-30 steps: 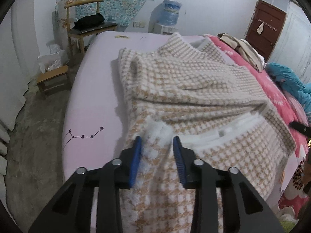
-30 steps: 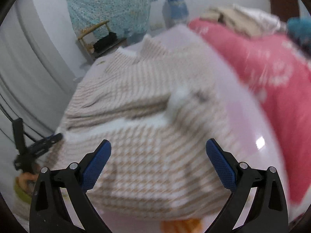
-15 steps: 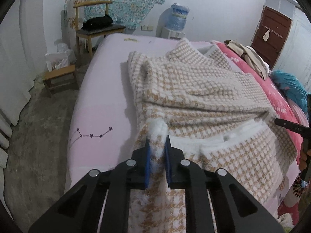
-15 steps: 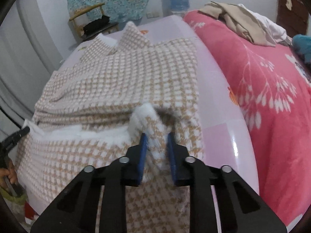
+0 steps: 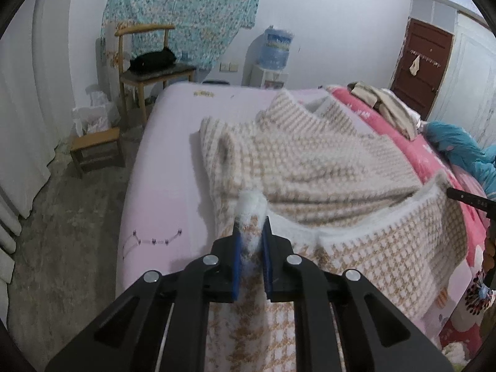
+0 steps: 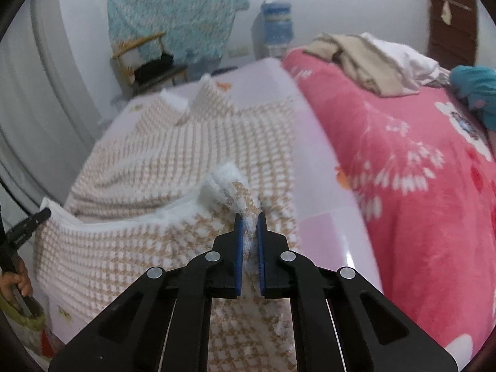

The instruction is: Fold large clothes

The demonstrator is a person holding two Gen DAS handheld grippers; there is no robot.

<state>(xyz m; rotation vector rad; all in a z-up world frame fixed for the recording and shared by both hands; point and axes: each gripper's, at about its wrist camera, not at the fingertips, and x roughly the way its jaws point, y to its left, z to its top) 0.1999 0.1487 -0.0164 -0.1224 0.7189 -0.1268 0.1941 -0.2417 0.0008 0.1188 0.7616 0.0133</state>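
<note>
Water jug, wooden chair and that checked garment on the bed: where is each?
water jug (image 5: pixel 275 50), left wrist view, on its blue body
wooden chair (image 5: pixel 143 29), left wrist view, on its top rail
checked garment (image 6: pixel 198 142), right wrist view, on its flat middle

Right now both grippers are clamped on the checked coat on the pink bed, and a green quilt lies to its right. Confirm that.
One thing is wrong: the quilt is red with white flowers, as the right wrist view shows. The left gripper and right gripper do clamp the checked coat on the pink bed.
</note>
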